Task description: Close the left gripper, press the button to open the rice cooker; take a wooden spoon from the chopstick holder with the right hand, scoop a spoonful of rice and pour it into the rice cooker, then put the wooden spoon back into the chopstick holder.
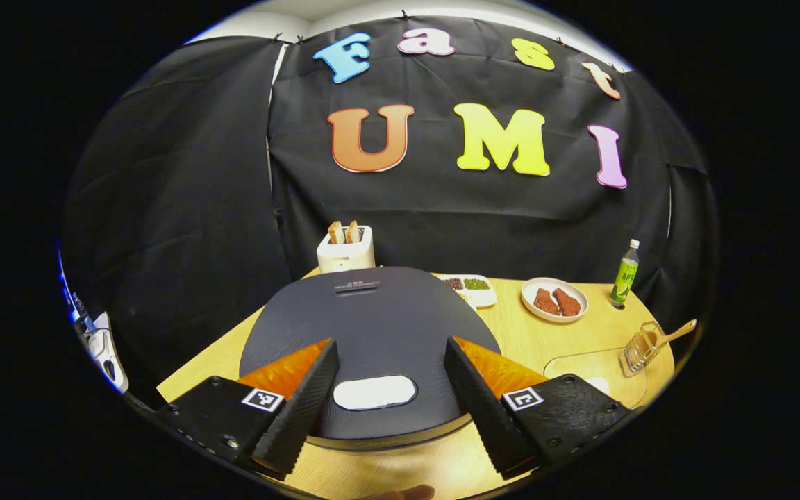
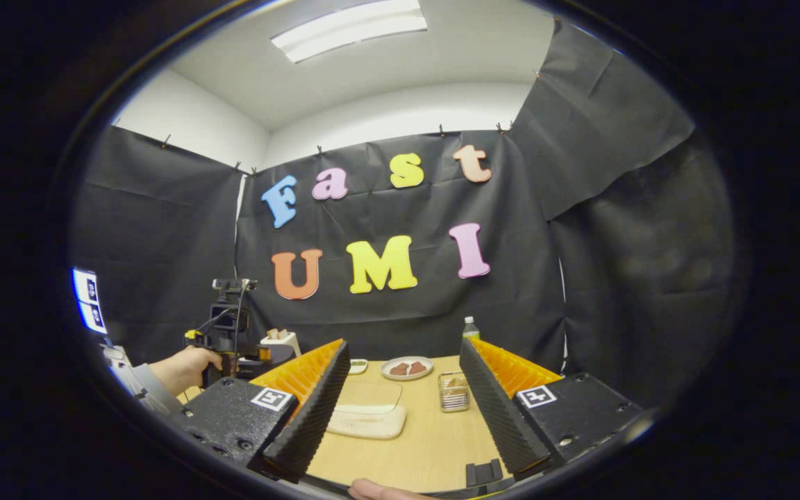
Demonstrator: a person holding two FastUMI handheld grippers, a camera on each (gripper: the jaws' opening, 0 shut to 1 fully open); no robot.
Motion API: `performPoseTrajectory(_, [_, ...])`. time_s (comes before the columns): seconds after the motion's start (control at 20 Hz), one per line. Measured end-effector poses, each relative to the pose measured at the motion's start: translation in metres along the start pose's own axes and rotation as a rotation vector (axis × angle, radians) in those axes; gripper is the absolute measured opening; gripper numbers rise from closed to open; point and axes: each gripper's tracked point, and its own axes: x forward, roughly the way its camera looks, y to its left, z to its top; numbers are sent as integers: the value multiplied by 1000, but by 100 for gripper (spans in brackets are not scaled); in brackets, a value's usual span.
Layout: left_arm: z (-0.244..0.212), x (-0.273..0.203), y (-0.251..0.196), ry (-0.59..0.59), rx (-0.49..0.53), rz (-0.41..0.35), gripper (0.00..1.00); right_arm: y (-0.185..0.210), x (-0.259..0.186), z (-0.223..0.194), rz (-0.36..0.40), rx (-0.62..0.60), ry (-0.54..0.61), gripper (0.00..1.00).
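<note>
- From the left gripper view we see the left tongs (image 1: 387,406) spread wide above the rice cooker (image 1: 372,333), its lid down, the pale button (image 1: 374,392) between the fingers, untouched.
- At 3 o'clock on the worktop (image 1: 532,337), the wooden spoon (image 1: 671,335) leans in the chopstick holder (image 1: 639,347).
- In the right gripper view, our right tongs (image 2: 403,410) hang released, well short of the chopstick holder (image 2: 453,391) at 12 o'clock.
- At 9 o'clock there, a hand (image 2: 185,368) grips the other tool.
</note>
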Motion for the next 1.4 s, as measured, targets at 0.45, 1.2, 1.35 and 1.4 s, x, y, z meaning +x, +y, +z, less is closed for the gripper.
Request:
performPoseTrajectory(0.45, [-13, 2, -3, -50, -75, -41, 100, 6, -6, 3, -7, -6, -5, 100])
performPoseTrajectory(1.2, [26, -56, 4, -199, -19, 18, 94, 13, 4, -2, 0, -16, 22, 100])
performPoseTrajectory(1.35, [42, -90, -5, -225, -10, -20, 94, 10, 4, -1, -14, -20, 22, 100])
performPoseTrajectory(1.4, [49, -101, -8, -245, -3, -27, 94, 10, 4, 0, -16, -24, 21, 98])
